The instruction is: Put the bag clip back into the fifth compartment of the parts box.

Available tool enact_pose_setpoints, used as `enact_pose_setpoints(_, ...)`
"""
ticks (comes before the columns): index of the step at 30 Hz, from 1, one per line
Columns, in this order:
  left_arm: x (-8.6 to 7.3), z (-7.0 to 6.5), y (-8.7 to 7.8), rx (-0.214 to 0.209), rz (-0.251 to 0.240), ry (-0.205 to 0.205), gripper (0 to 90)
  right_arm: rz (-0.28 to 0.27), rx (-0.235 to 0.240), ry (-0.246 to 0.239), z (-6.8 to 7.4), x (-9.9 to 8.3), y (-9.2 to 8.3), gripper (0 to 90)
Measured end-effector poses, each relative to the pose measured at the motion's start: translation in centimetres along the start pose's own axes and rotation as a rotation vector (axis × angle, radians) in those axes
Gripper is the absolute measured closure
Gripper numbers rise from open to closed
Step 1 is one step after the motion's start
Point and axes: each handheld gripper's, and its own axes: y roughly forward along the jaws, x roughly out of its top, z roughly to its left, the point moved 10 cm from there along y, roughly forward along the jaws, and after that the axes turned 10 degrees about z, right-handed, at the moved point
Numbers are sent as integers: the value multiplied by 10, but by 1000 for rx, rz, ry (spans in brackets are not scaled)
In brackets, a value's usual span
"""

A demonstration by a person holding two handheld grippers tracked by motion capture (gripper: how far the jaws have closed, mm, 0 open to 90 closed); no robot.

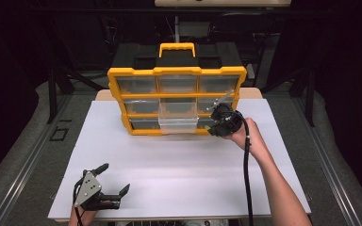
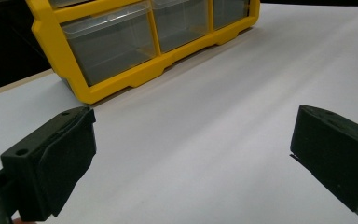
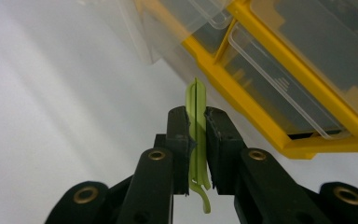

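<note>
A yellow organiser case (image 1: 176, 100) with clear drawers stands upright at the back of the white board (image 1: 179, 160). Its middle clear drawer (image 1: 178, 119) is pulled out toward me. My right gripper (image 1: 217, 115) is at the case's lower right corner, shut on a thin green plastic clip (image 3: 196, 135) that stands on edge between the jaws. The right gripper view has the yellow frame (image 3: 279, 116) just beyond the clip. My left gripper (image 1: 114, 179) rests near the board's front left, jaws wide apart and empty, pointing toward the case (image 2: 140, 51).
Behind the yellow case sits a black case (image 1: 176, 55) with a yellow handle. The white board lies on a wooden table top (image 1: 104, 95). Dark floor and metal rails surround the table.
</note>
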Motion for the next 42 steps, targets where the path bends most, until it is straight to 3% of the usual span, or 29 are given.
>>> enact_pose_setpoints(28,0,1,0,4,0,-4,2,-23,-35,-37,-5,31,-31,803)
enact_pose_setpoints(42,-1,1,0,5,4,-10,2,-43,-51,-34,-8,41,-44,803)
